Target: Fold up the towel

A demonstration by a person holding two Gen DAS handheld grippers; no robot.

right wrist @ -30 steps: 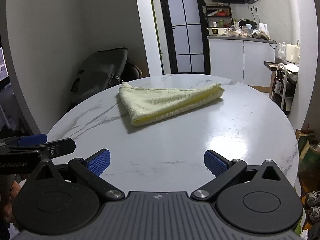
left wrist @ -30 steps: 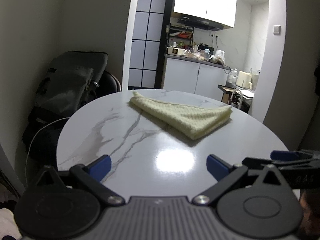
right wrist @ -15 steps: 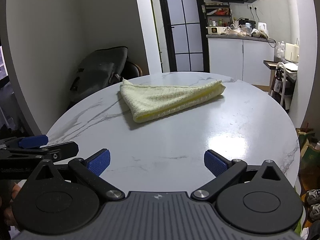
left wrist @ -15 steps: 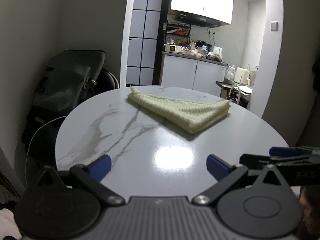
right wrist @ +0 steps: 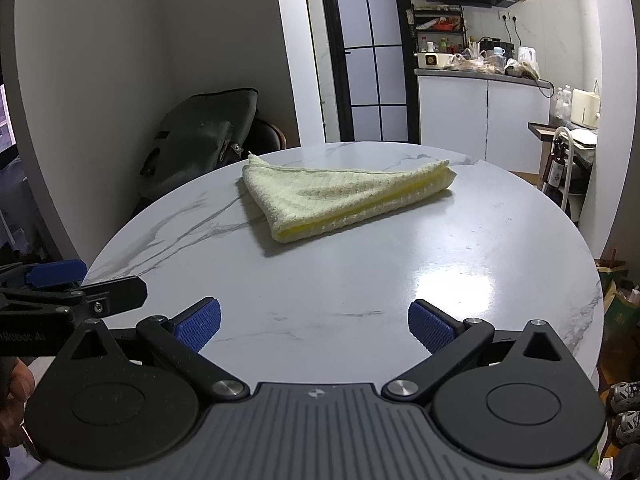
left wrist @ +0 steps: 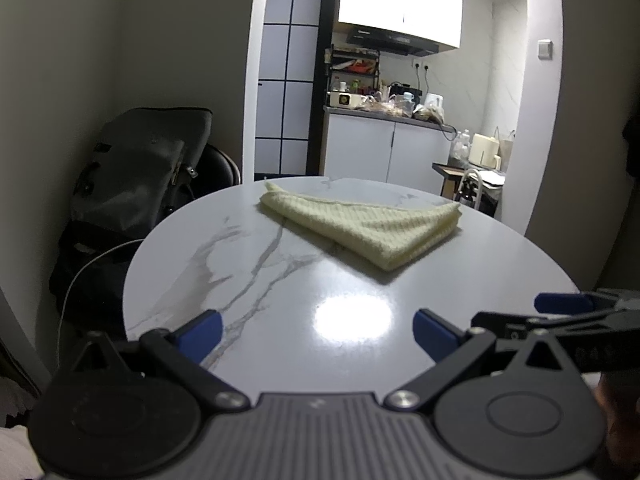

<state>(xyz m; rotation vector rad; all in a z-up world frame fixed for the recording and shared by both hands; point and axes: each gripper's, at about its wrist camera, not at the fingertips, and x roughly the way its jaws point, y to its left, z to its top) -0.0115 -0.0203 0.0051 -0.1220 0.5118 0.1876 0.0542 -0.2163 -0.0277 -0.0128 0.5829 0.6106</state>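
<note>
A pale yellow towel point(left wrist: 362, 226) lies folded on the far half of the round white marble table point(left wrist: 248, 280); it also shows in the right wrist view point(right wrist: 340, 198). My left gripper point(left wrist: 318, 334) is open and empty over the table's near edge, well short of the towel. My right gripper point(right wrist: 314, 322) is open and empty, also near the front edge. The right gripper shows at the right edge of the left wrist view point(left wrist: 560, 312). The left gripper shows at the left edge of the right wrist view point(right wrist: 60, 284).
A dark bag point(left wrist: 136, 176) on a chair point(right wrist: 268, 136) stands behind the table at the left. A white cable point(left wrist: 76, 280) hangs beside it. A kitchen counter point(right wrist: 480, 76) and a small shelf point(right wrist: 560, 132) stand behind at the right. Shoes point(right wrist: 624, 408) lie on the floor at right.
Both grippers have drawn back and tilted slightly; the towel sits a little lower and farther in both views. The towel has not moved on the table. Both stay open.
</note>
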